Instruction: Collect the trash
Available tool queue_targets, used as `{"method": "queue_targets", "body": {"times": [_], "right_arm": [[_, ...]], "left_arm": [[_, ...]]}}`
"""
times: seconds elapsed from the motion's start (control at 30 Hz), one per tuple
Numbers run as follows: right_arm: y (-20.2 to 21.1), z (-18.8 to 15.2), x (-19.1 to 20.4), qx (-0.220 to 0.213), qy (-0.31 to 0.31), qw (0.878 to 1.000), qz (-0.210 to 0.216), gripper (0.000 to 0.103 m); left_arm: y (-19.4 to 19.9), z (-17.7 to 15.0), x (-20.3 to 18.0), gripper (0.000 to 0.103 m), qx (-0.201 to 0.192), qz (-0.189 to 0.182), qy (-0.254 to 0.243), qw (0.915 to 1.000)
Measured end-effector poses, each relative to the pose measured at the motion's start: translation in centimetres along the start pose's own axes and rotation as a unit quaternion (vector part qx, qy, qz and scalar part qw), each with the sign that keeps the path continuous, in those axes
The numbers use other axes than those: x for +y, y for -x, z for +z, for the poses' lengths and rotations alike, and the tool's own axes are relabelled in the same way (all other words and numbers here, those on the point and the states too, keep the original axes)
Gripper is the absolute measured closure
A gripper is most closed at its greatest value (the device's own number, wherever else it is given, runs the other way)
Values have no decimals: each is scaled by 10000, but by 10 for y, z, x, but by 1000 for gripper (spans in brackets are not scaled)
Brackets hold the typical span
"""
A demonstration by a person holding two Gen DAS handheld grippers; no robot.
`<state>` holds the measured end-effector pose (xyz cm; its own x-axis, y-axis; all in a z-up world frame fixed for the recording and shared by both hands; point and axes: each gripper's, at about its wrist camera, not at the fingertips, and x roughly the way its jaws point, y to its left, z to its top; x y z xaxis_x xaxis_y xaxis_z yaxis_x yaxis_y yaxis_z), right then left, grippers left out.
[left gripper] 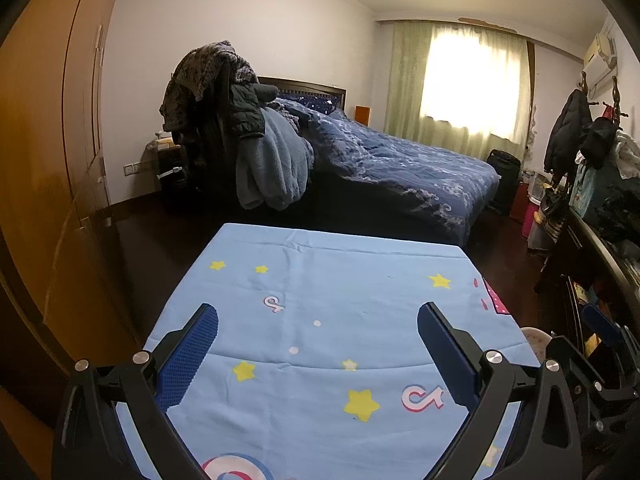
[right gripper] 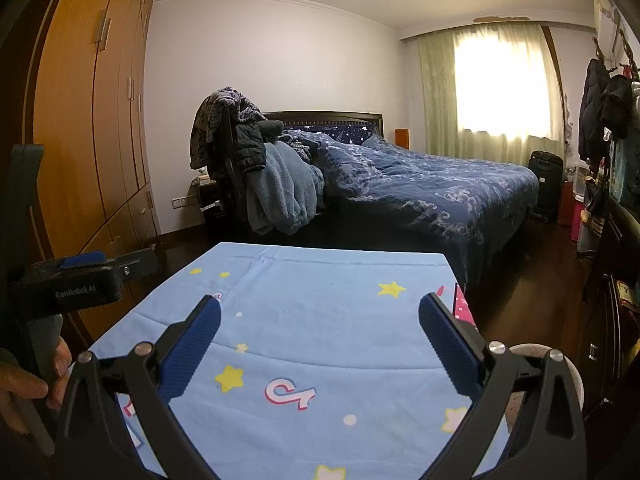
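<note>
Both of my hand-held grippers, left (left gripper: 318, 330) and right (right gripper: 320, 318), hang spread and empty over the bench (left gripper: 340, 264); I judge I'm scanning, no trash visible.

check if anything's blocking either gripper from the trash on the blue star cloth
No trash shows in either view, so there is nothing to be blocked from. The left gripper and right gripper are both open and hold nothing above the blue star cloth, which looks bare. A pale round rim shows at its right edge.
</note>
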<state>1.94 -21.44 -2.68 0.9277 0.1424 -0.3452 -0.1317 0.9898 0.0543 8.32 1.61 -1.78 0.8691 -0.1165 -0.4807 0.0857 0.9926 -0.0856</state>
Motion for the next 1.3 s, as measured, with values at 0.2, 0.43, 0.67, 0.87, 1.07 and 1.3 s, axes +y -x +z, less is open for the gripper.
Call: {"method": "queue_targets", "body": {"times": [0.2,0.43,0.67,0.87,1.07,1.3], "right_arm": [[0,0,1,-5,-2,10000,5,3],[0,-2,0,-13,2,10000,1,3],[0,-3,0,-11,12,10000,19,3],[0,-4,0,-5,9,10000,17,3],[0,-4,-1,0,7,10000,35,3],[0,-4,-1,0,14,10000,27,3]], "left_arm": [[2,0,-4,4,-25,7,-122,9999],[2,1,-6,4,-23,-23,-128,9999],[3,1,-5,4,-33,-36,-112,9999],[2,0,-5,4,-13,-57,-112,9999],[3,-1,-6,4,-16,-58,-106,9999],[3,-2,-6,4,-8,-74,-84,9999]]}}
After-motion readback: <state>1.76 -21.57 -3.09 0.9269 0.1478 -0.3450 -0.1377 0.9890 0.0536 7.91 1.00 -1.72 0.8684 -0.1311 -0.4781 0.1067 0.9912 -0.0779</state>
